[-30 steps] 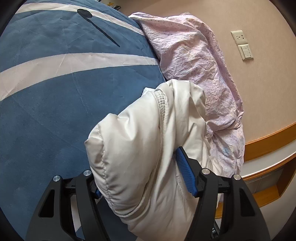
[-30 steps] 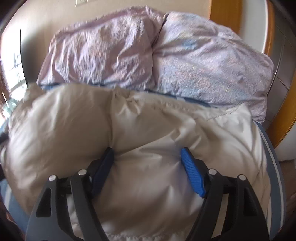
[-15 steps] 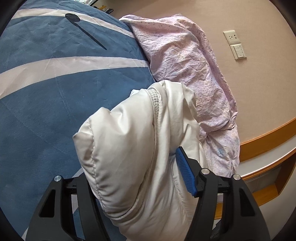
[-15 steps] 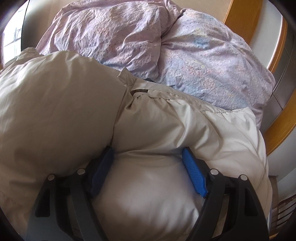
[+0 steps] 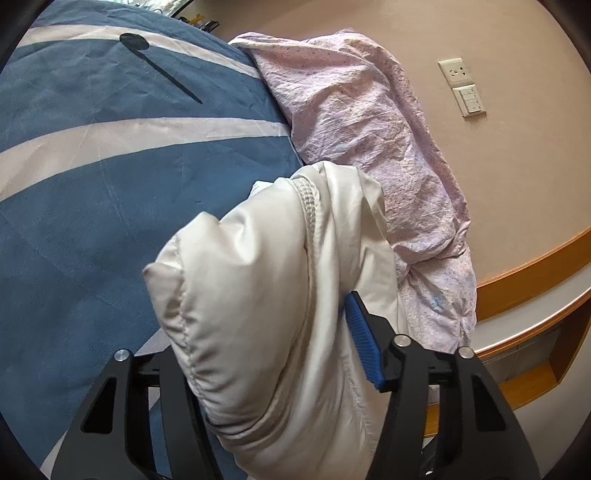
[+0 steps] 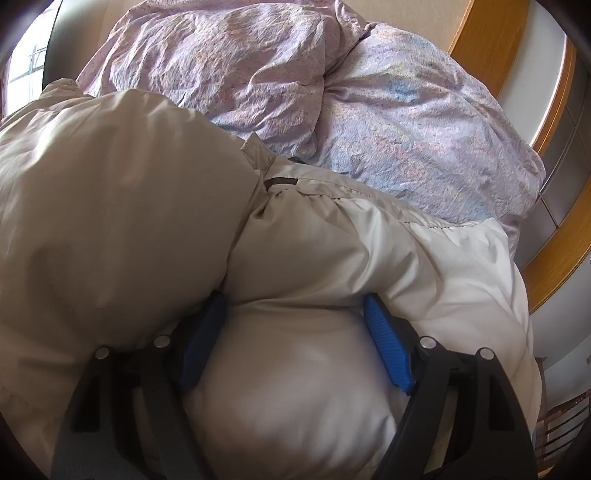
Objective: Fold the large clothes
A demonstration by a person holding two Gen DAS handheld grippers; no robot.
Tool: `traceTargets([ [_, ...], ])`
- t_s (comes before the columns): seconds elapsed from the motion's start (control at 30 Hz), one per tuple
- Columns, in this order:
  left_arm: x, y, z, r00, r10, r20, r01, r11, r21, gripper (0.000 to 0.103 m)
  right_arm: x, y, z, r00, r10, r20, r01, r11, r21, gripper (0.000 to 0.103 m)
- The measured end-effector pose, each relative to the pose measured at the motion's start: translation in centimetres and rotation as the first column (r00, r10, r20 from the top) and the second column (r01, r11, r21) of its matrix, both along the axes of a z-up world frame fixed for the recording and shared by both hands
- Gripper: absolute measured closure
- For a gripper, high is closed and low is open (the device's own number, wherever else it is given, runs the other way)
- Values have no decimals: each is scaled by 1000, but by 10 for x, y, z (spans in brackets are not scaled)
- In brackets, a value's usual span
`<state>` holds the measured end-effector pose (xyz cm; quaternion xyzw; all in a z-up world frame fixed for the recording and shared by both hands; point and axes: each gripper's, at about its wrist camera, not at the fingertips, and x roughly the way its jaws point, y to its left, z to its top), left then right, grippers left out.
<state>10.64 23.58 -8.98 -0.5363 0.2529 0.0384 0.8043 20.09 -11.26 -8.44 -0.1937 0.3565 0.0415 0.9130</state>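
Both my tools—left tool (image 5: 273,354), right tool (image 6: 295,339)—pinch thick folds of the puffy jacket (image 5: 266,280); it's light, slippery—best gripped along stitched seams.

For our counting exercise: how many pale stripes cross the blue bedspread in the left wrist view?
2. One pale stripe crosses the middle of the blue bedspread; the other runs near its far edge. The white puffer jacket may hide more.

No readable text, brand, number or sign appears anywhere; a small dark tab (image 6: 281,182) on the puffy jacket (image 6: 332,240) is too blurred to read.
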Motion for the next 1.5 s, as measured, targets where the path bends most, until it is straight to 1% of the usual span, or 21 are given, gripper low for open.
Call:
traceTargets([
  [0.1, -1, -2, 14, 998, -24, 57, 23, 1000, 21, 63, 1, 0, 0, 1000, -3, 0, 3, 1000, -1, 26],
  [0.2, -1, -8, 29, 993, -50, 104, 46, 998, 45, 67, 1, -1, -1, 1000, -4, 0, 4, 1000, -4, 26],
  [0.37, 1, -21, 52, 981, -92, 169, 79, 994, 81, 69, 2, 0, -2, 1000, -3, 3, 3, 1000, -10, 26],
  [0.43, 2, -29, 62, 973, -117, 201, 97, 990, 106, 69, 2, 0, -3, 1000, -6, 10, 6, 1000, -16, 26],
  [0.53, 2, -48, 82, 950, -175, 260, 132, 976, 174, 69, 5, 1, -4, 1000, -5, 12, 5, 1000, -28, 26],
  [0.63, 1, -73, 102, 915, -255, 311, 173, 947, 270, 69, 6, 2, -5, 1000, -1, 12, 2, 999, -33, 26],
  [0.7, 0, -87, 112, 897, -293, 331, 190, 932, 309, 69, 6, 1, -4, 1000, 8, 12, -8, 1000, -25, 26],
  [0.77, 0, -100, 121, 887, -313, 340, 191, 918, 347, 69, 7, -5, -1, 1000, 17, 10, -17, 1000, 1, 26],
  [0.83, 1, -106, 127, 881, -323, 345, 193, 913, 359, 69, 5, -14, 7, 999, 45, 3, -45, 999, 23, 26],
  [0.9, 1, -111, 132, 878, -329, 348, 196, 910, 366, 69, 0, -26, 15, 998, 65, 5, -65, 996, 62, 26],
  [0.93, 2, -113, 133, 878, -329, 348, 195, 909, 368, 69, -5, -35, 22, 998, 66, 20, -68, 995, 80, 26],
  [1.03, 3, -119, 136, 879, -330, 346, 195, 908, 371, 69, -17, -66, 41, 996, 40, 81, -50, 990, 128, 26],
  [1.07, 3, -121, 137, 878, -331, 346, 195, 907, 373, 69, -21, -83, 47, 995, 24, 92, -39, 985, 167, 25],
  [1.17, 6, -128, 141, 872, -343, 348, 201, 901, 384, 69, -26, -125, 58, 998, -16, 66, -3, 962, 273, 22],
  [1.2, 6, -131, 143, 869, -351, 349, 205, 897, 391, 69, -27, -135, 59, 998, -28, 56, 11, 955, 296, 20],
  [1.3, 9, -149, 151, 852, -389, 351, 222, 875, 430, 69, -30, -175, 62, 994, -97, 40, 77, 930, 359, 17],
  [1.37, 10, -164, 157, 836, -422, 351, 239, 856, 459, 69, -32, -191, 58, 988, -150, 35, 126, 920, 371, 17],
  [1.43, 11, -182, 161, 816, -461, 348, 261, 832, 490, 69, -31, -211, 51, 977, -211, 3, 195, 905, 378, 17],
  [1.5, 12, -202, 165, 797, -501, 337, 284, 803, 523, 69, -29, -227, 42, 967, -253, -38, 247, 883, 400, 17],
])
